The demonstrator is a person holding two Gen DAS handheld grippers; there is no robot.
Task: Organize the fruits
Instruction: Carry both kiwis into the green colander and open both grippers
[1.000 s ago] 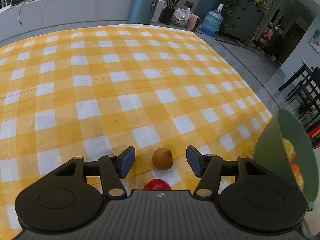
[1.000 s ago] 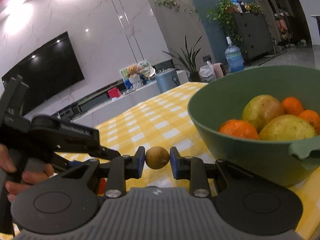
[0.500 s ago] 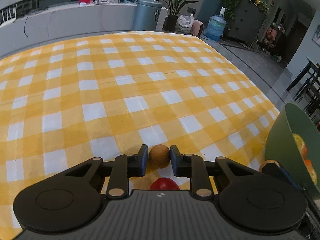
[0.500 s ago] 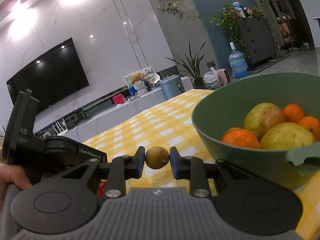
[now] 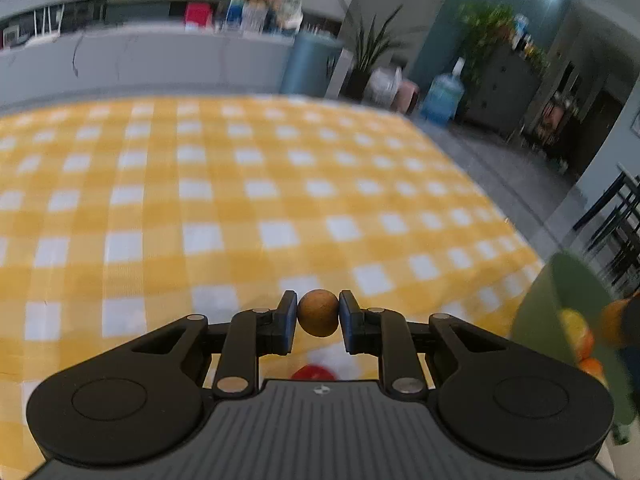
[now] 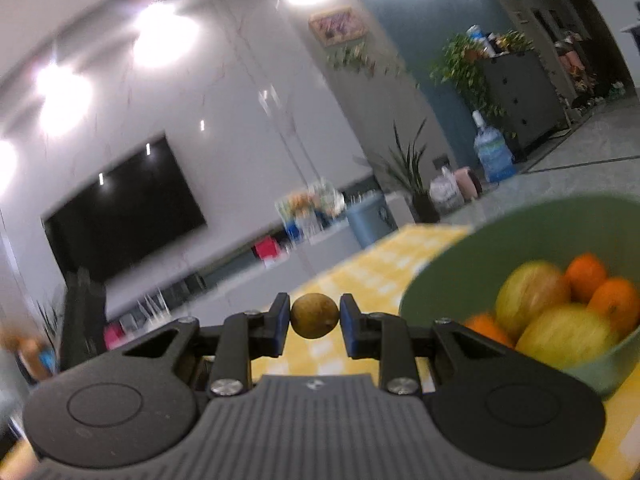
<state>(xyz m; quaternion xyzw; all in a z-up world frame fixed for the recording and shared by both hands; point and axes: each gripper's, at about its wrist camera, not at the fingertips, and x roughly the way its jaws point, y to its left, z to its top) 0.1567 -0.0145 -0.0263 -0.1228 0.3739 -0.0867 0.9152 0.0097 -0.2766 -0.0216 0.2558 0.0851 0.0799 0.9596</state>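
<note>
We have a small round fruit in each tool: the left gripper (image 5: 318, 313) is clamped on a brown fruit (image 5: 318, 313), and the right gripper (image 6: 314, 315) is clamped on an olive-brown fruit (image 6: 314, 315), each pinched only at its widest point between the blue pads. That is our main worry — a smooth ball held across its middle by two flat pads can roll or squirt out if we swing or tilt the wrist sharply, and both views are smeared with motion. A drop from the left would land on the yellow checked tablecloth (image 5: 248, 200), possibly near the red fruit (image 5: 313, 372) peeking out just under the tool, and could roll toward the table edge. We could also clip the rim of the green bowl (image 6: 440, 276) on the way in; in the left view the right tool already sits dark against the bowl's edge, so our two hands may crowd each other there. The brown fruit looks matte, evenly tan and nearly spherical; the olive one is slightly oval with a faint sheen. Farther right, the bowl holds oranges (image 6: 586, 271) and yellow-green pears (image 6: 568, 334), piled close to the rim, so a new fruit could bounce off them.
</note>
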